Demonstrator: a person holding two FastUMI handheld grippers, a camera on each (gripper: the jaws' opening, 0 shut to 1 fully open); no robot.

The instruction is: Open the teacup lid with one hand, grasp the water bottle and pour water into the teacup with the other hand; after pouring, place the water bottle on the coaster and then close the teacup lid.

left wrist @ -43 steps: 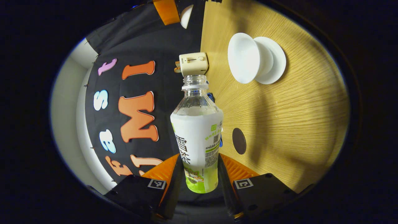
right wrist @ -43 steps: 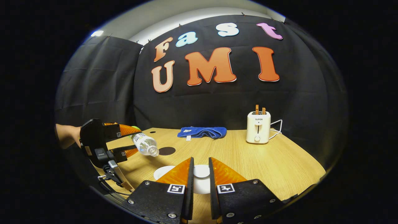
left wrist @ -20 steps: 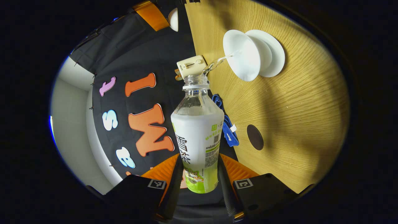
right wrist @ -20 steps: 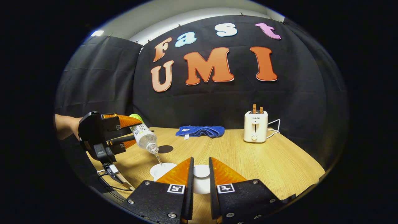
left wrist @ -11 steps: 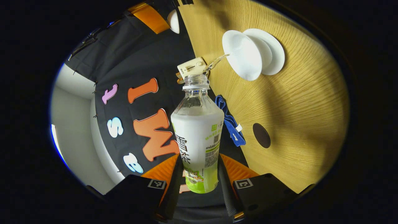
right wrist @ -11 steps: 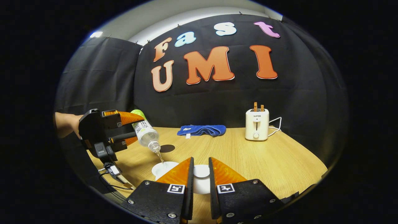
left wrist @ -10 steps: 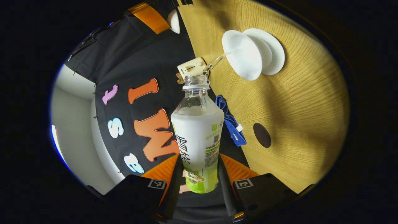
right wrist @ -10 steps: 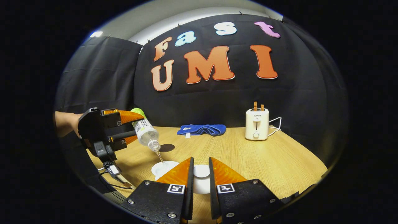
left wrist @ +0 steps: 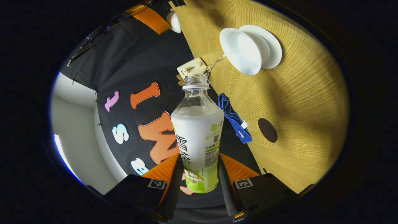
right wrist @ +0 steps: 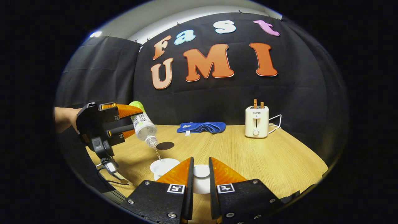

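White lid [right wrist: 201, 171], seemingly clamped, hides behind fingers [right wrist: 177, 174].

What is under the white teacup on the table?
The teacup stands on a white saucer on the wooden table. The cup's foot hides the saucer's middle, so nothing else can be made out there.

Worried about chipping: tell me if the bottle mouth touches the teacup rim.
Apart. The right gripper view shows the water bottle mouth above the teacup, a thin stream bridging the gap.

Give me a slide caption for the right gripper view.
Left gripper tilts the water bottle, pouring into the teacup; right gripper holds the lid.
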